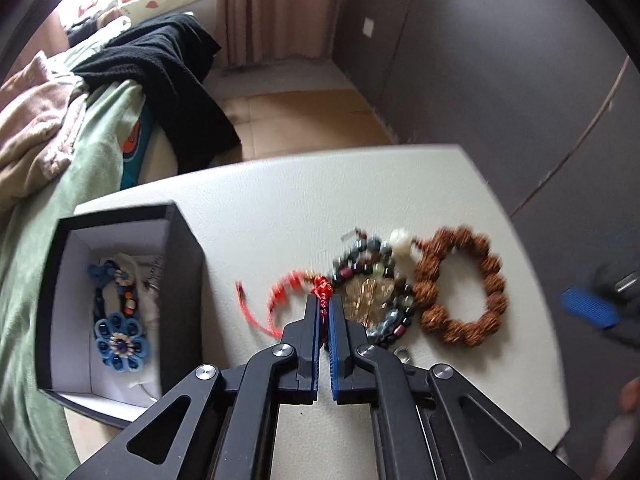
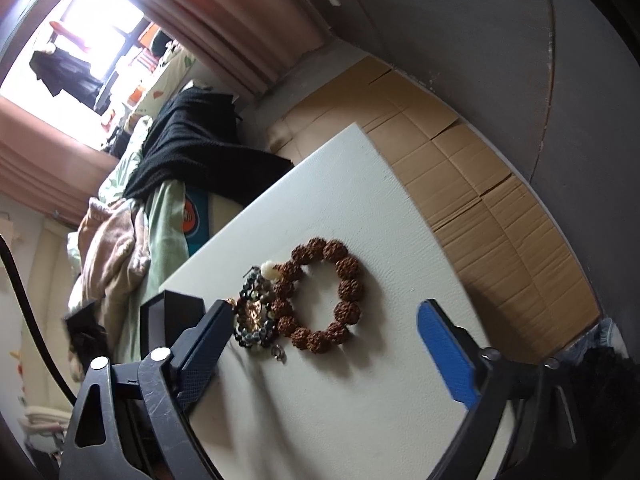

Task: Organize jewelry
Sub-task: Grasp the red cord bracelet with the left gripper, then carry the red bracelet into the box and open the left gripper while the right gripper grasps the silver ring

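Three bracelets on table [image 1: 280, 208], left gripper [image 1: 324, 304] jaws pinching red cord bracelet [image 1: 288, 288], right gripper [image 2: 324, 320] jaws spread.

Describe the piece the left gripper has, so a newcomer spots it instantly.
On the white table, right of the black box, jewelry lies in a row. The left gripper pinches the leftmost piece: the red cord bracelet, thin string, unlike the beaded bracelets beside it.
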